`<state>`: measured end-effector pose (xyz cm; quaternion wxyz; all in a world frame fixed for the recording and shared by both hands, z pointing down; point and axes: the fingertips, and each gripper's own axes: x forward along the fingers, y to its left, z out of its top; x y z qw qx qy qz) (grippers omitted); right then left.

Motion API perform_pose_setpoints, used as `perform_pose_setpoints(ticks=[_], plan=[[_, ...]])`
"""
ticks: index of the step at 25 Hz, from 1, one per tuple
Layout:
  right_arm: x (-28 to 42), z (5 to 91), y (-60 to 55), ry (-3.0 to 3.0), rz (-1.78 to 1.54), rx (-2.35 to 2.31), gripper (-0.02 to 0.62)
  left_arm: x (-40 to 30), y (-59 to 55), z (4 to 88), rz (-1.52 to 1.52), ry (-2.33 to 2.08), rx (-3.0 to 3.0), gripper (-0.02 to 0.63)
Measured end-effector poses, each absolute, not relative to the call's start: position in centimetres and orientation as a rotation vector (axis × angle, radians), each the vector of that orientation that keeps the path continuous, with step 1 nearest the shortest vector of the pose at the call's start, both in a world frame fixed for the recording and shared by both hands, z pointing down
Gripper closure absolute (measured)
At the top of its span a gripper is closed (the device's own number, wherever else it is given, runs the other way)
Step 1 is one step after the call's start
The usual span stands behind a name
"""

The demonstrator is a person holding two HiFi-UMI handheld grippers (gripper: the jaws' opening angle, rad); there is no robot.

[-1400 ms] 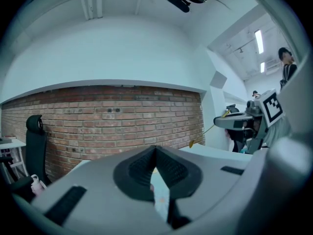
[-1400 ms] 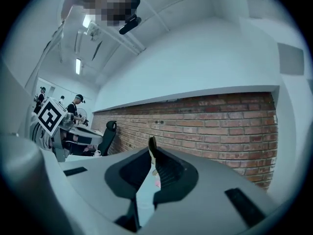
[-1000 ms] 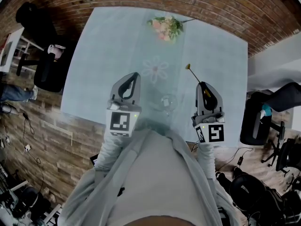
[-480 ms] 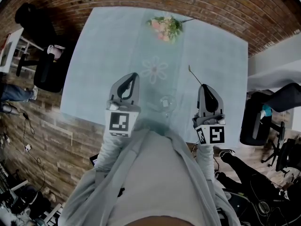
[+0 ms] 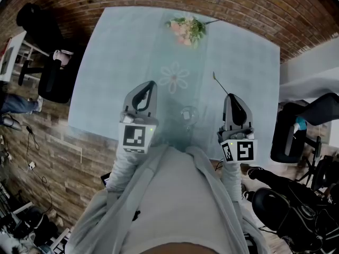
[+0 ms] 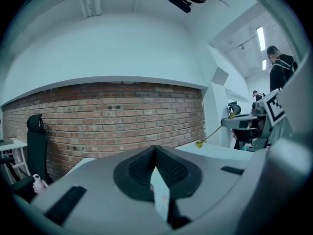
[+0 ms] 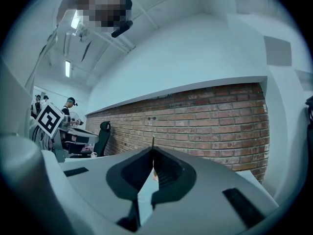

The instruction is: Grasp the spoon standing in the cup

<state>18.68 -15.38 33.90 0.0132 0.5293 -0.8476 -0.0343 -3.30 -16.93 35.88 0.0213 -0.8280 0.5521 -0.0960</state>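
Note:
In the head view, a thin spoon [image 5: 220,83] pokes forward and to the left out of my right gripper [image 5: 231,95], over the pale blue table [image 5: 111,62]. The right gripper is shut on the spoon's handle, whose end [image 7: 153,140] shows just past the closed jaws [image 7: 152,150]. From the left gripper view the spoon [image 6: 211,133] slants down to a gold bowl. A clear glass cup [image 5: 188,114] stands on the table between the two grippers, with no spoon in it. My left gripper [image 5: 149,83] hovers left of the cup, jaws [image 6: 155,149] shut and holding nothing.
A bunch of flowers [image 5: 185,29] lies at the table's far edge, on a runner with a flower print [image 5: 175,78]. Office chairs stand left [image 5: 55,73] and right [image 5: 288,134] of the table. A brick wall [image 6: 122,111] runs behind it. A person's legs [image 5: 280,200] are at lower right.
The spoon's far end has shifted slightly right and less of its gold handle shows at the right gripper's jaws. Both grippers stay in place. A person has moved in at lower right.

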Motion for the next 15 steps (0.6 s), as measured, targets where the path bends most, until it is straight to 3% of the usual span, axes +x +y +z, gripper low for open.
perform_pose_setpoints(ticks=[15], plan=[[18.52,33.97,-15.19,-2.633,-0.098,1.642,0.575,-3.26,-16.95,35.56,-0.283,1.687,-2.560,0.588]])
